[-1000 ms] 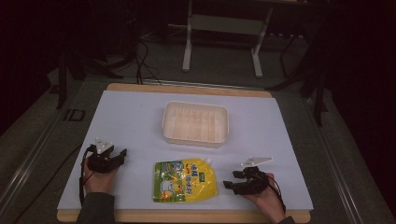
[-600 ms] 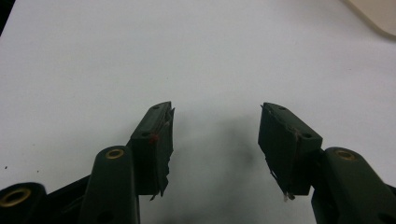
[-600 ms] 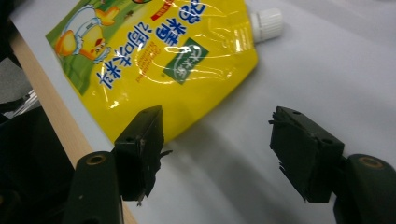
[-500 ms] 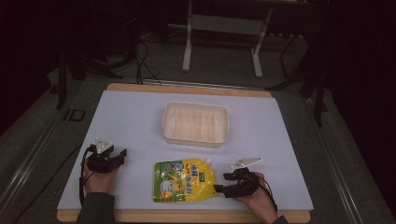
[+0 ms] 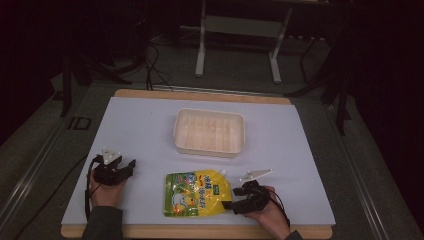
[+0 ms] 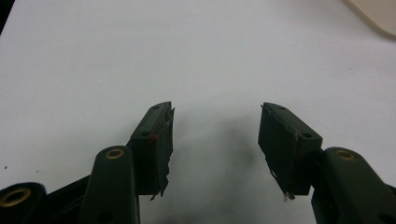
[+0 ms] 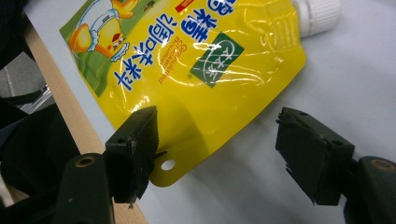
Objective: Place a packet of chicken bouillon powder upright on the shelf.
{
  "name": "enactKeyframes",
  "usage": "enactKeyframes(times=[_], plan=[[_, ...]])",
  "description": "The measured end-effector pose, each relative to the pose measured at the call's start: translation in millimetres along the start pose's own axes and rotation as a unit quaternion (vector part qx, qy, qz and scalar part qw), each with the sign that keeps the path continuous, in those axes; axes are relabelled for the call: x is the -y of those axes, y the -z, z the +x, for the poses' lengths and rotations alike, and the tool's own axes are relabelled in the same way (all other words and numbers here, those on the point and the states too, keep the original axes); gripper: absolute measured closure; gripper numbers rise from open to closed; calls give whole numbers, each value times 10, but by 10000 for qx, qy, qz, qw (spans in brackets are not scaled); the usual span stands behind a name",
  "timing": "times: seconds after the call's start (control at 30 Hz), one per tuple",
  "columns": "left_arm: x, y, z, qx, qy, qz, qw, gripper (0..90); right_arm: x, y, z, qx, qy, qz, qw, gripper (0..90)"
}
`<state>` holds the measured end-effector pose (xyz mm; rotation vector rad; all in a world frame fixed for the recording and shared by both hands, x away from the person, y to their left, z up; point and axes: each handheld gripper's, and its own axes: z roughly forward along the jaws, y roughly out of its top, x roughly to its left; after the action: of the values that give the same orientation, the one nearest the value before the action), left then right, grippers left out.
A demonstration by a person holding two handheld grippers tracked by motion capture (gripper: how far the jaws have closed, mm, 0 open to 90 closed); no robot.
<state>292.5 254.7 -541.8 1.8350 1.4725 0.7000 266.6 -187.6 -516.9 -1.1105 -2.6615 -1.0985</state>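
Right gripper view — pouch [image 7: 187,70] top cropped.

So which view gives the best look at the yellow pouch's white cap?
The right gripper view: the ribbed white cap sits close up at the yellow pouch corner, though cut off by the top edge. The high view shows the cap whole but tiny. The left gripper view faces bare table.

black tools [image 5: 226,204], seemingly dark sleeves [image 5: 101,222]
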Motion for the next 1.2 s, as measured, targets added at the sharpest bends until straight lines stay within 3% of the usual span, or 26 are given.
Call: enactKeyframes(times=[0.3, 0.6, 1.2], plan=[[0, 2, 0, -10, -10, 1, 10000, 444, 28, -41, -2, -82, -195, 62, 9998, 286], [0, 1, -1, -14, 1, -6, 10000, 444, 26, -68, 18, -223, -210, 81, 9995, 310], [0, 0, -6, -36, -24, -4, 10000, 445, -56, -151, -15, -668, -436, 98, 9968, 317]])
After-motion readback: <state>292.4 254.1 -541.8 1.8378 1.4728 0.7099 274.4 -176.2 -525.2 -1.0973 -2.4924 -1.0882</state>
